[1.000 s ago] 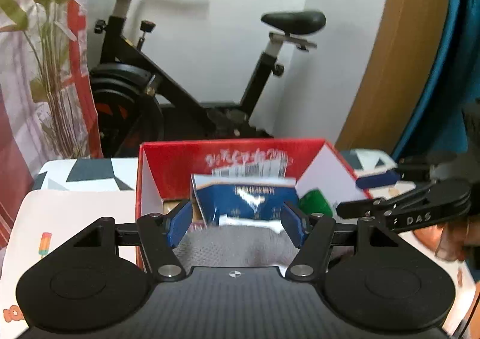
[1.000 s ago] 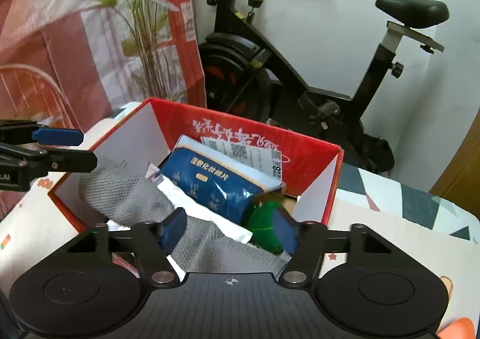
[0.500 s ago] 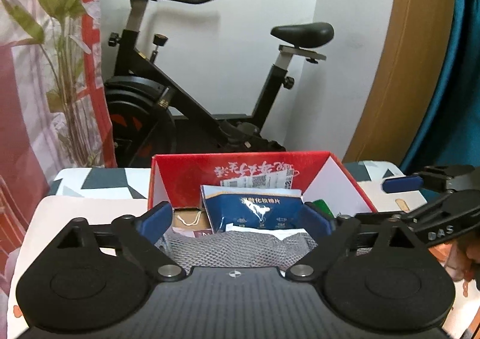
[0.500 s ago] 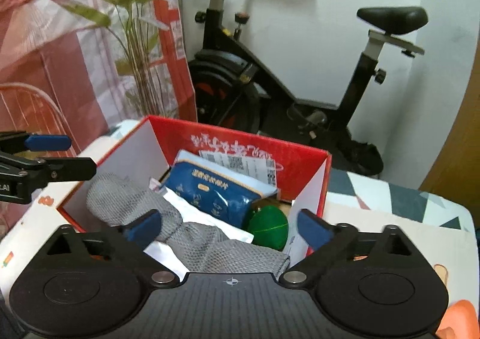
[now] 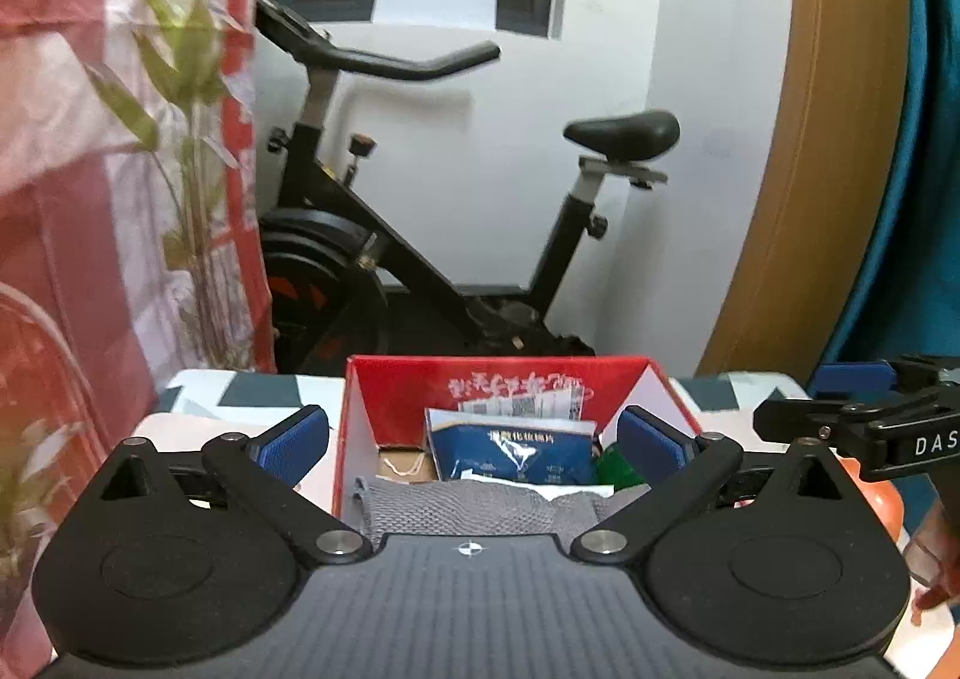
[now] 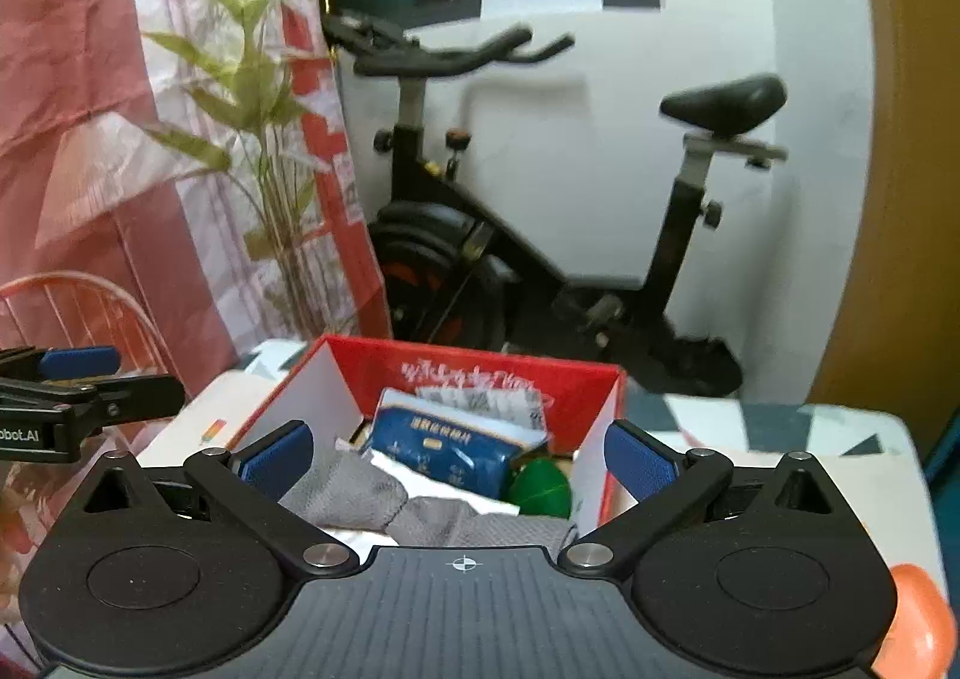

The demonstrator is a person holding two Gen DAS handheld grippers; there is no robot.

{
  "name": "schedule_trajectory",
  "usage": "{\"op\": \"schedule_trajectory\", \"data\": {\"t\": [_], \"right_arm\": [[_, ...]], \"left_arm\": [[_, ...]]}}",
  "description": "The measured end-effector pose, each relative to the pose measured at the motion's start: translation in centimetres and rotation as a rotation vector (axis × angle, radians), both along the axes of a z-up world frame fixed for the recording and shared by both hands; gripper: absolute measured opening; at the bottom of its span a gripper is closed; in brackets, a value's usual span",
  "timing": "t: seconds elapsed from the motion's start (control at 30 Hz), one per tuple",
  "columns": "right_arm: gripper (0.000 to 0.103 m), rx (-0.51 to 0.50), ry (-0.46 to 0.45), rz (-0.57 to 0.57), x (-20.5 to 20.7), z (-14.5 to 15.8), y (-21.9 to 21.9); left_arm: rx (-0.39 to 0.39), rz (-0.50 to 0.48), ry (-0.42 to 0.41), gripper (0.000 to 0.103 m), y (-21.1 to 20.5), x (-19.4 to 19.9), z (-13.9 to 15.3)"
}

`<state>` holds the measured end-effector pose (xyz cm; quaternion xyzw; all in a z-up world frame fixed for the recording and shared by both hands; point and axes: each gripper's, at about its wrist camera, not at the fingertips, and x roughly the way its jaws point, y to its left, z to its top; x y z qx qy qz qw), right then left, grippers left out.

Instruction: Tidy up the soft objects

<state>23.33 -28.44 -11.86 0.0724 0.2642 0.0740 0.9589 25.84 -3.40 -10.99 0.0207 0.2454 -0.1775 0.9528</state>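
Note:
A red cardboard box (image 5: 510, 379) (image 6: 564, 391) stands on the table ahead of both grippers. A grey knitted cloth (image 5: 468, 511) (image 6: 360, 493) lies in its near part. Behind it sit a blue packet (image 5: 510, 448) (image 6: 444, 451) and a green ball (image 5: 612, 466) (image 6: 540, 490). My left gripper (image 5: 474, 439) is open and empty, held above the box's near side. My right gripper (image 6: 459, 454) is open and empty, also above and short of the box. Each gripper shows at the edge of the other's view.
An exercise bike (image 5: 420, 259) (image 6: 540, 259) stands on the floor behind the table. A plant (image 6: 264, 126) and a red-and-white curtain (image 5: 72, 138) are at the left. An orange object (image 6: 924, 619) lies at the right on the patterned tablecloth (image 6: 780, 421).
Both grippers opened wide, let go of the grey cloth, and drew back and up from the box. The cloth now lies in the box.

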Motion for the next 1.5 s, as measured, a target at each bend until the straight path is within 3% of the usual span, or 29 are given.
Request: {"op": "schedule_trajectory", "data": {"t": [0.23,0.43,0.57,0.7,0.87,1.1,1.5], "right_arm": [[0.103,-0.023,-0.129,-0.023,-5.3,4.0,1.1],[0.103,0.008,-0.208,-0.035,-9.9,6.9,1.4],[0.103,-0.013,-0.251,-0.060,-13.3,8.6,2.0],[0.103,0.005,-0.274,-0.084,-16.3,9.8,2.6],[0.103,0.053,-0.294,-0.100,-20.0,10.6,3.0],[0.103,0.014,-0.343,-0.114,-24.4,12.0,4.4],[0.103,-0.016,-0.394,-0.108,-28.4,13.9,5.5]], "left_arm": [[0.000,0.058,-0.075,0.103,0.5,-4.4,3.3],[0.066,0.123,-0.164,0.103,0.0,-9.1,5.7],[0.033,0.118,-0.200,0.103,0.4,-12.2,7.3],[0.019,0.115,-0.244,0.103,1.1,-15.6,8.6],[0.027,0.179,-0.275,0.103,1.9,-19.0,10.1],[0.011,0.219,-0.345,0.103,3.3,-23.6,11.5],[0.022,0.273,-0.385,0.103,4.1,-27.2,12.6]]}}
